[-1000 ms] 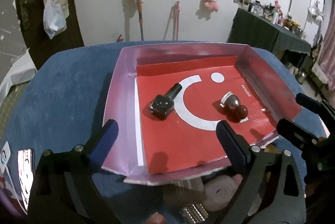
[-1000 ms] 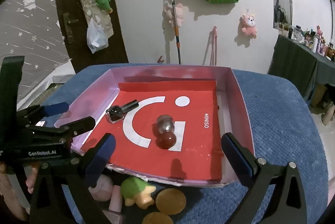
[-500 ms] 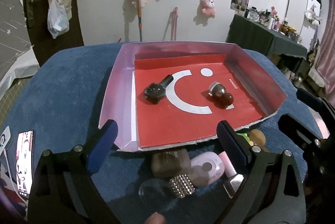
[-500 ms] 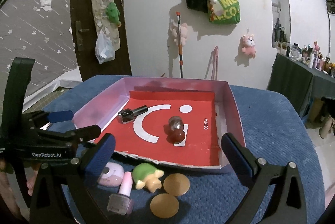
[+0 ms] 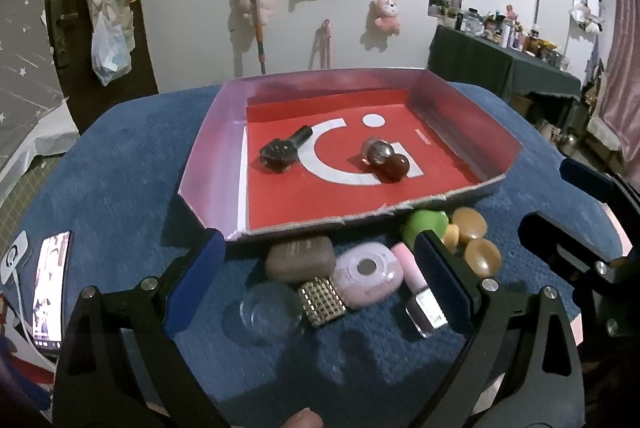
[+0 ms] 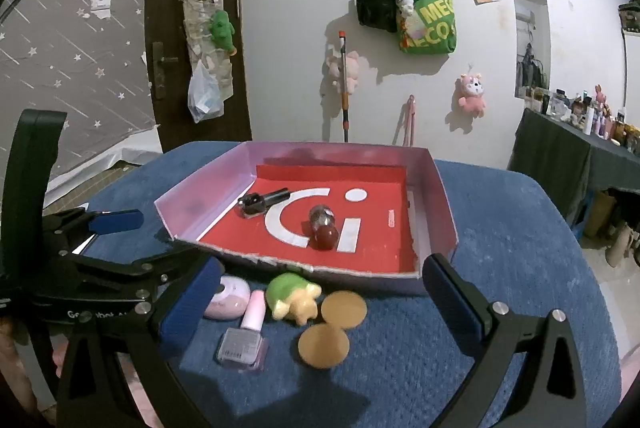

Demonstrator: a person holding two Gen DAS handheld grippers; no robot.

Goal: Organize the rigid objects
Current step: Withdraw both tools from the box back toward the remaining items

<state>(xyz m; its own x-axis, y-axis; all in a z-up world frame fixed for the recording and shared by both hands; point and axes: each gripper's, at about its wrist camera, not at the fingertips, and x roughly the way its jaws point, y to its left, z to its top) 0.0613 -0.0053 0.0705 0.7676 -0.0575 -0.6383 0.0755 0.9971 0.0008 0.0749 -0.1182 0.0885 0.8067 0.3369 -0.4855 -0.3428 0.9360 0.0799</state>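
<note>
Both grippers are hovering over the near edge of a blue, nubbly cloth-covered counter, and neither is gripping a thing. The left gripper is holding its blue-padded fingers spread wide; the right gripper is doing the same, fingers parted and empty.

Behind them a shallow cardboard tray is sitting mid-counter, its walls pale and glossy, its floor a flat red sheet with white shapes. Two pieces are lying inside it: a dark bottle with a faceted square body and black cap toward the tray's left side, and a dark red rounded bottle with a silvery cap near the centre, well apart from each other.

The rest is crowding the strip between the tray's ragged near wall and the counter's near edge. From left: a clear glass dish, a brown rounded block, a small studded metallic piece, a smooth lilac pebble-shaped case, a pink-capped square nail polish bottle lying flat, a glossy green-and-yellow toy figure, and two tan round discs touching. A phone is lying at the counter's left edge. The right side of the counter is showing bare cloth.
</note>
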